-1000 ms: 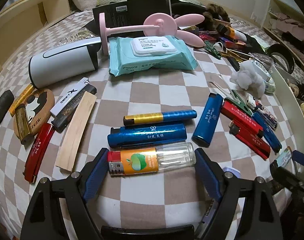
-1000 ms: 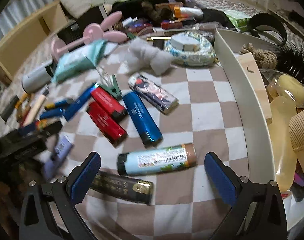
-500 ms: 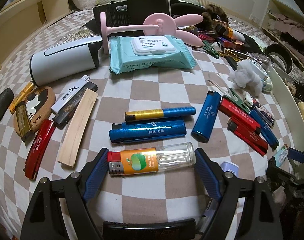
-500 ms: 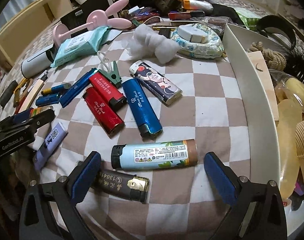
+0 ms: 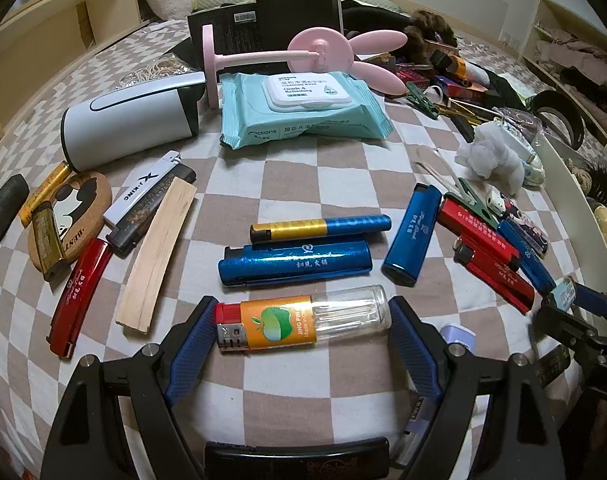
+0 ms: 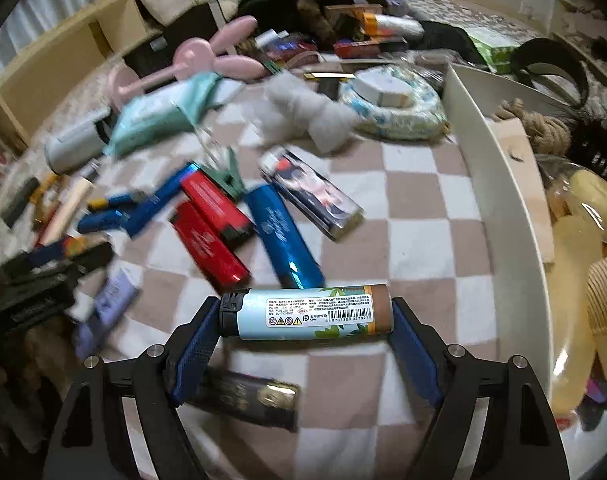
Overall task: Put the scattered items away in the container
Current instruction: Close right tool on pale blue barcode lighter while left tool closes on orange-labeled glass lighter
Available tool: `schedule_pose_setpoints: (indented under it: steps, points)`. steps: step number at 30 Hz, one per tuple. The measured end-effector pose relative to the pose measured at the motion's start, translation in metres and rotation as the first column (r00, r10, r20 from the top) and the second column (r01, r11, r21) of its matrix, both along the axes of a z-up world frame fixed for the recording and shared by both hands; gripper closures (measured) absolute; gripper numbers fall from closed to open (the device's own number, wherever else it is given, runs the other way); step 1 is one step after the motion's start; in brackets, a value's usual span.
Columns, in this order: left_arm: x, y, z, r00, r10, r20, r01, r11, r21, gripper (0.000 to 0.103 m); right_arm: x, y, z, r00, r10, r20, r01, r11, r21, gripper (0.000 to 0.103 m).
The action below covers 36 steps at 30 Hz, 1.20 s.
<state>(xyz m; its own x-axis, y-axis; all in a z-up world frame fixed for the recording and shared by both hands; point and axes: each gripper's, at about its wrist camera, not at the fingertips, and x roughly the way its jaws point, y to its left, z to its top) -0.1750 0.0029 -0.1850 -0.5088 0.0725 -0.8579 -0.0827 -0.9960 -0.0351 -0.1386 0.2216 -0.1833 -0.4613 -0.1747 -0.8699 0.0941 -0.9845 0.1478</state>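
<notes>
- Lighters are the scattered items nearest both grippers, lying on a checked cloth (image 5: 287,184).
- The pale-blue lighter (image 6: 307,312) is now clamped end to end by the right gripper (image 6: 305,334); half a second ago the jaws stood wide of it, so they have closed onto both ends. The blur across the rest of that view suggests the gripper is moving.
- The clear lighter with the orange apple label (image 5: 303,322) lies between the pads of the left gripper (image 5: 299,334). The jaws have narrowed since a second ago and sit at or against its ends; whether they truly pinch it cannot be told.
- A dark gold-capped lighter (image 6: 243,398) lies just under the right gripper's left finger.
- Farther out, blue lighters (image 5: 295,264) and red lighters (image 6: 209,248) are spread on the cloth, with a wooden strip (image 5: 157,256) to the left.
- The white container (image 6: 499,184) stands to the right, already holding a rope coil, a comb and yellowish items.
- A wet-wipe pack (image 5: 303,110) and a pink rabbit-eared fan (image 5: 323,52) lie farthest.
- One lighter is judged ready to be carried to the container; many items remain outside it.
</notes>
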Motion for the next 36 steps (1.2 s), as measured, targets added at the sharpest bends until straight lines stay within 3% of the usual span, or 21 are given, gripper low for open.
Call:
schedule_pose_setpoints:
  steps: [8, 19, 27, 36]
  points:
    - [0.001, -0.001, 0.002, 1.0, 0.007, -0.009, -0.006, 1.0, 0.015, 0.018, 0.003, -0.013, 0.006, 0.997, 0.059, -0.051, -0.059, 0.998, -0.001, 0.02]
    - [0.007, -0.005, 0.014, 0.998, 0.017, -0.064, -0.014, 0.999, 0.044, 0.018, 0.005, -0.006, 0.009, 0.998, 0.017, -0.069, -0.018, 0.999, -0.028, 0.02]
    - [0.017, -0.007, 0.034, 0.989, 0.019, -0.145, -0.005, 0.995, 0.097, 0.018, 0.015, 0.0, 0.023, 0.986, -0.029, -0.161, 0.024, 0.999, -0.033, 0.02]
    - [0.024, -0.002, 0.048, 0.98, -0.003, -0.198, 0.019, 0.997, 0.08, 0.018, 0.018, -0.003, 0.026, 0.985, -0.019, -0.169, 0.013, 0.999, -0.037, 0.02]
